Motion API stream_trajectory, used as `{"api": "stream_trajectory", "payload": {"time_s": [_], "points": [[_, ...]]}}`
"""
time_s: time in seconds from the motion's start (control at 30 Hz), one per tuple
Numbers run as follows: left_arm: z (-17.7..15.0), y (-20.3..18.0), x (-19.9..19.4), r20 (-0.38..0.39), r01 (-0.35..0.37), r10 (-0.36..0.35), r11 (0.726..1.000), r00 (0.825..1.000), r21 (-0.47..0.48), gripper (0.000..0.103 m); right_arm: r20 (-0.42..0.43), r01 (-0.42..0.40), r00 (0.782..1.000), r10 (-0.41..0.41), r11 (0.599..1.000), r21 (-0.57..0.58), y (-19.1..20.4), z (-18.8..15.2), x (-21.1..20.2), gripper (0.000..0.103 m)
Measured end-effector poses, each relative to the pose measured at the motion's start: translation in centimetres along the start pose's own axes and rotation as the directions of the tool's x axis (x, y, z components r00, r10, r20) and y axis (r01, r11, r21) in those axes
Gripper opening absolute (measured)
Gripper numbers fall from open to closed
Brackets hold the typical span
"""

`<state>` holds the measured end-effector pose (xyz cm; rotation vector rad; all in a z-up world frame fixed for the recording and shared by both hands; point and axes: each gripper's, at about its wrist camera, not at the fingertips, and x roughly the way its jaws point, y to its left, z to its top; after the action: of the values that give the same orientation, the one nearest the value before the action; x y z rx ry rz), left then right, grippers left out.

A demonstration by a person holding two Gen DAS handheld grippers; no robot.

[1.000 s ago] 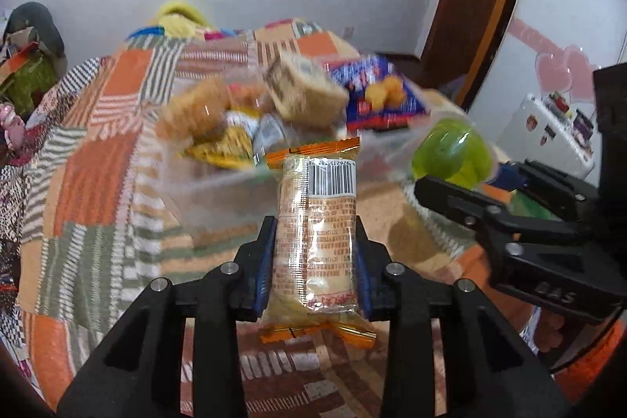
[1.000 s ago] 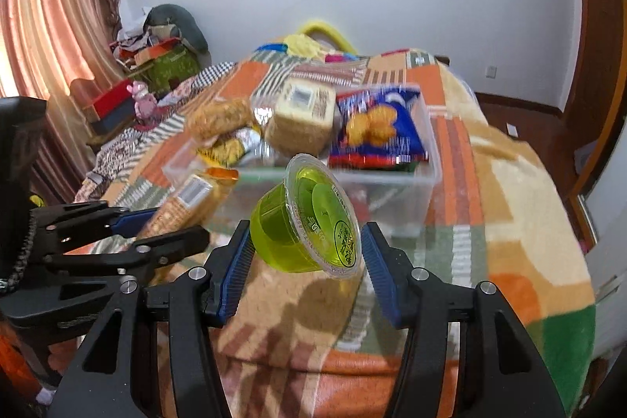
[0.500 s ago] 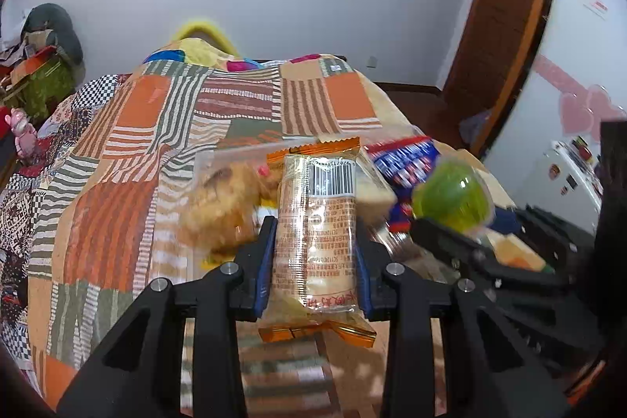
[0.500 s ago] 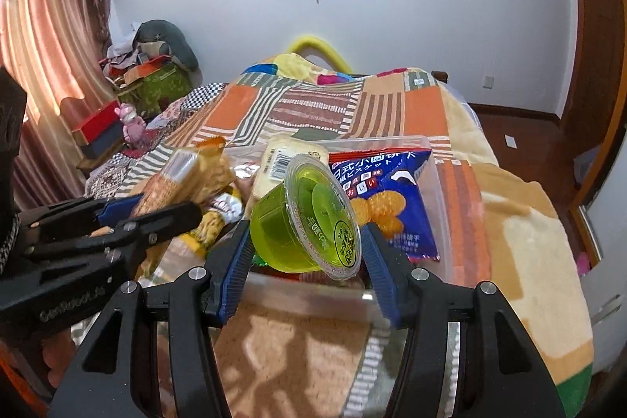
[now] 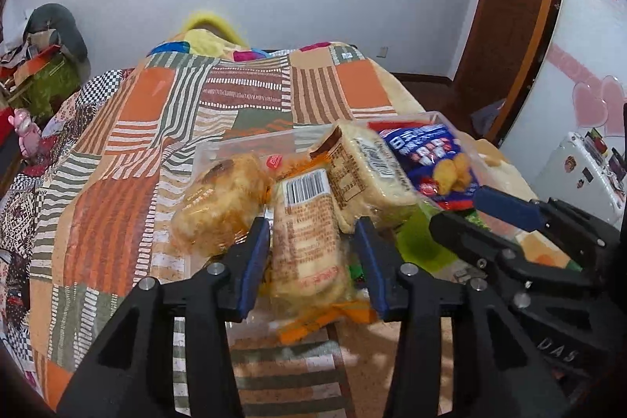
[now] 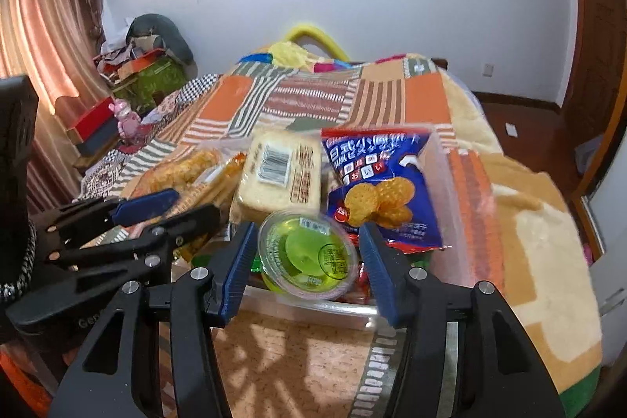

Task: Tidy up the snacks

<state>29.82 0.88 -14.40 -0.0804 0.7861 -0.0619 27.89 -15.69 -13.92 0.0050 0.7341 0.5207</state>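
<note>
A clear plastic bin [image 5: 243,140] [image 6: 443,183] on the bed holds a bread packet [image 5: 368,175] [image 6: 282,175], a blue cracker bag [image 5: 431,159] [image 6: 376,183] and a fried-snack bag [image 5: 219,198] [image 6: 184,167]. My left gripper [image 5: 313,261] [image 6: 192,206] is over the bin's near side, jaws opening. The orange biscuit packet [image 5: 305,237] lies blurred between the pads, with a gap on its right. My right gripper [image 6: 305,261] [image 5: 456,208] is shut on a green jelly cup [image 6: 309,257], lid up, above the bin's front rim.
The patchwork quilt [image 5: 137,151] covers the bed around the bin. Boxes and clutter [image 6: 137,73] stand at the far left by the curtain. A brown door [image 5: 509,6] and a white cabinet [image 5: 580,171] are on the right.
Both grippers have come forward over the bin. The left jaws have parted and the biscuit packet has sagged down between them. The jelly cup sits lower, its lid turned upward.
</note>
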Motion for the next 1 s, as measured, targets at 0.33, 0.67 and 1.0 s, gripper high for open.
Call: {"api": "stream_trajectory", "payload": {"time_s": [0.33,0.67,1.0], "points": [[0.9,-0.1,-9.5,0.167,0.038,-0.034,0.999,0.985,-0.022,0.045,0.153,-0.02,0.988,0.024,1.0,-0.022,0.4,1.5,-8.4,0.051],[0.0,-1.3,-20.9,0.395,0.056,-0.055,0.998,0.917,0.009,0.057,0.341,-0.016,0.939,0.041,0.997,-0.077,3.3,1.9,-17.6,0.059],[-2.0,-2.3,-25.9,0.502,-0.008,-0.012,0.999,0.865,0.037,0.091,0.41,0.033,0.912,0.001,0.997,-0.076,4.5,1.3,-19.2,0.089]]}}
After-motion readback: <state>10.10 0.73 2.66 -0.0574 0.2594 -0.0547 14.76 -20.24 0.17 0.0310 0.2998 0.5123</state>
